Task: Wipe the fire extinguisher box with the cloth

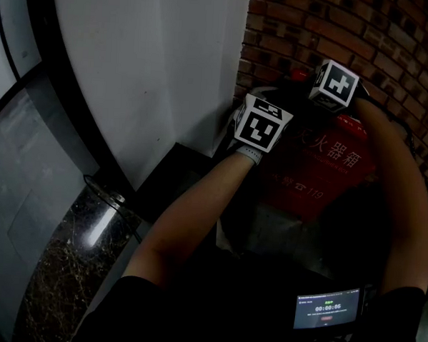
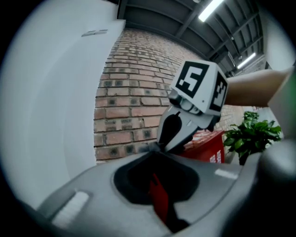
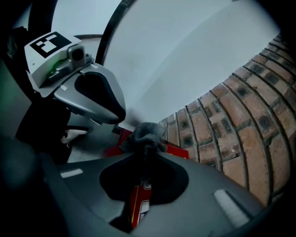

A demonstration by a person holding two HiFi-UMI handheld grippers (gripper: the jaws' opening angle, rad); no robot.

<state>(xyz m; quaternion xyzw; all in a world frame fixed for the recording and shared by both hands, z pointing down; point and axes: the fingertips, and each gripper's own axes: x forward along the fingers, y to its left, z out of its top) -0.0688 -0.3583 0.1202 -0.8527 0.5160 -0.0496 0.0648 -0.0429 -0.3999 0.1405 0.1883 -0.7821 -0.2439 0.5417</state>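
Note:
The red fire extinguisher box (image 1: 321,172) with white lettering stands against the brick wall. Both grippers are over its top edge, and in the head view only their marker cubes show, left (image 1: 263,126) and right (image 1: 338,84). My right gripper (image 3: 145,149) is shut on a bunched grey cloth (image 3: 145,133), which sticks out past the jaw tips above the box (image 3: 177,150). My left gripper (image 2: 155,153) has its jaws together with nothing showing between them. A sliver of red box shows under it. The right gripper (image 2: 178,134) sits just ahead of it.
A curved brick wall (image 1: 364,39) is behind the box, and a white panel wall (image 1: 148,63) stands to the left. A potted green plant (image 2: 252,136) stands beyond the box. Dark marble floor (image 1: 66,266) lies lower left. A small screen (image 1: 327,310) sits at the person's chest.

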